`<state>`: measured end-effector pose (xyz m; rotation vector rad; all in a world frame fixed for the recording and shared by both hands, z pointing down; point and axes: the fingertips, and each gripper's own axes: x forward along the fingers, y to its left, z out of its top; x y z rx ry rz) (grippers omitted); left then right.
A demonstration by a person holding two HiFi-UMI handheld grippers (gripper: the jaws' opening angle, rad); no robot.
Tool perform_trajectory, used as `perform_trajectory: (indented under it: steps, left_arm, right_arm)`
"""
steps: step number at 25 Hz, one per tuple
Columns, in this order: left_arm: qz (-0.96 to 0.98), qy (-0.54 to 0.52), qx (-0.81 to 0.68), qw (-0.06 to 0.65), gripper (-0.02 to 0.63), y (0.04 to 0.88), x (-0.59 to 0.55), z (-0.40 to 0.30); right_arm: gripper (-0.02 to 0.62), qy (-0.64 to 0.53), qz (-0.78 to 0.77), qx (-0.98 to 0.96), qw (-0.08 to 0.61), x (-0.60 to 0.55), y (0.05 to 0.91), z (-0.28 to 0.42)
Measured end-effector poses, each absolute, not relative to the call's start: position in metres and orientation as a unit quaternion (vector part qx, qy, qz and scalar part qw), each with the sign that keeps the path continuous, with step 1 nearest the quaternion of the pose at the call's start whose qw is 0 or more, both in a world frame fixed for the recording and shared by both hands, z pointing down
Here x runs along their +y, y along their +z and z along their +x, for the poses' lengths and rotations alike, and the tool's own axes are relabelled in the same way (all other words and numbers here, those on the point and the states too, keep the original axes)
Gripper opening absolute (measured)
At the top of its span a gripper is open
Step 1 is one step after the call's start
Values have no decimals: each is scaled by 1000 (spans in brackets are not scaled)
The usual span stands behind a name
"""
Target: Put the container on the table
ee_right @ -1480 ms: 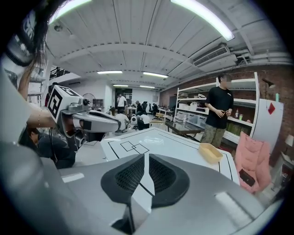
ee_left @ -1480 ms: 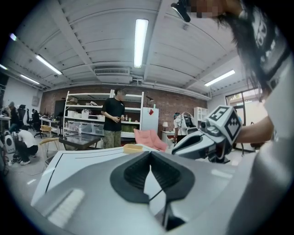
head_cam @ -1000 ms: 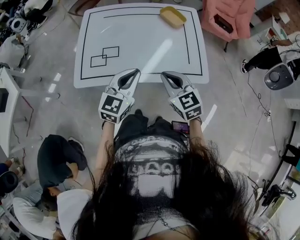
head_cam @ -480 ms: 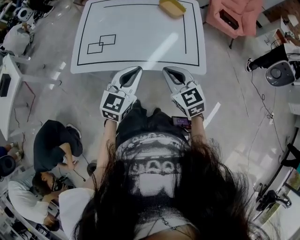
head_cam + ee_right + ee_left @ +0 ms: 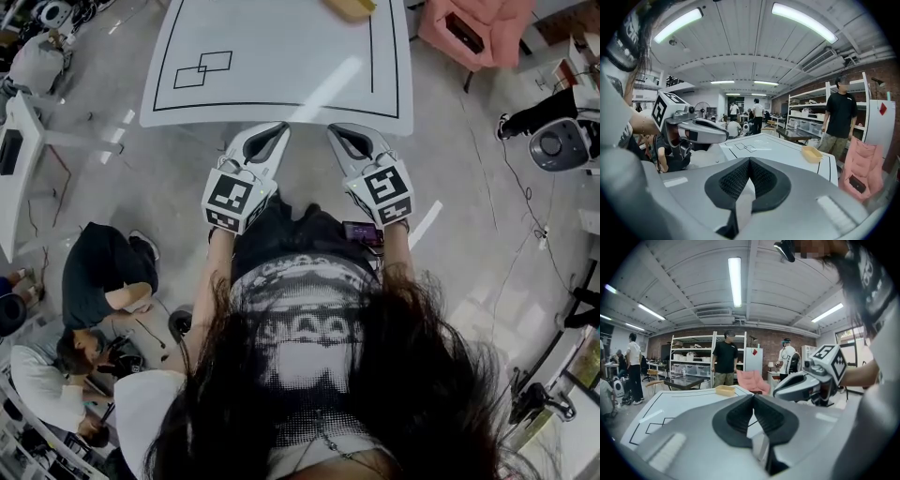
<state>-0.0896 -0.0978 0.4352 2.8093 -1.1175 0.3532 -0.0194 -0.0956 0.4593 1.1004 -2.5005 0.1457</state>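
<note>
While left gripper (image 5: 277,128) and right gripper (image 5: 336,129) have jaws together (empty), the container (image 5: 812,153) lies well beyond.

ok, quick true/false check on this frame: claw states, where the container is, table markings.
1. The left claw and right claw are both shut. True.
2. The yellow container sits on the white table, near its far right corner. True.
3. The right claw grips the yellow container. False: nothing is between its jaws.
4. The two outlined boxes are drawn on the table's right side. False: the overlapping rectangles are on its left side in the head view.
</note>
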Motion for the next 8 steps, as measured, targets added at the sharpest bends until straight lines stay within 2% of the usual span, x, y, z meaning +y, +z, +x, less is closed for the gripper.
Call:
perform_trajectory:
  steps: [8]
  left_arm:
    - [923,117,-365,46,0,441,-96,-103]
  right_arm:
    - [3,46,395,-896,197,-95,460,-35]
